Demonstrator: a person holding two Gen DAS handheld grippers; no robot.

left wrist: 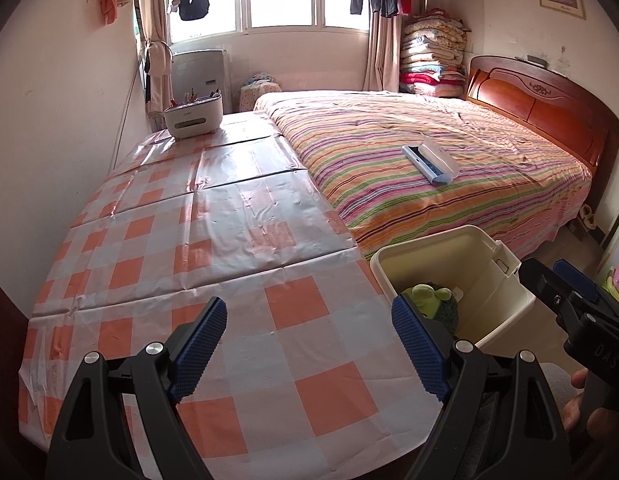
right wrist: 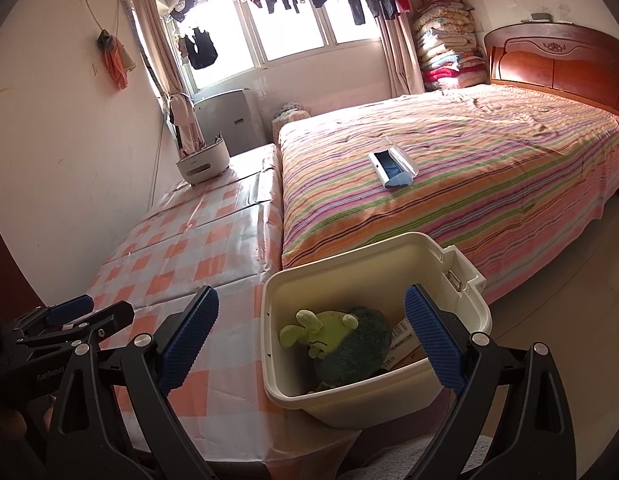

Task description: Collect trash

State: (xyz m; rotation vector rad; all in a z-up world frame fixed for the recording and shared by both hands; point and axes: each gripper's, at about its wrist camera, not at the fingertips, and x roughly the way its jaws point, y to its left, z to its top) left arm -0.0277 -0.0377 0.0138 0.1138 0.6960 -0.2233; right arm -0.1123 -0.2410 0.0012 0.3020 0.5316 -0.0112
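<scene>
A cream plastic bin stands beside the checked table's near right corner, in front of the bed. Inside lie a green plush toy and a cardboard box. My left gripper is open and empty above the checked tablecloth, left of the bin. My right gripper is open and empty, hovering over the bin's mouth; it also shows at the right edge of the left wrist view. The left gripper shows at the left of the right wrist view.
A white and blue lint brush lies on the striped bed. A white desk organiser stands at the table's far end. Folded quilts are stacked by the wooden headboard.
</scene>
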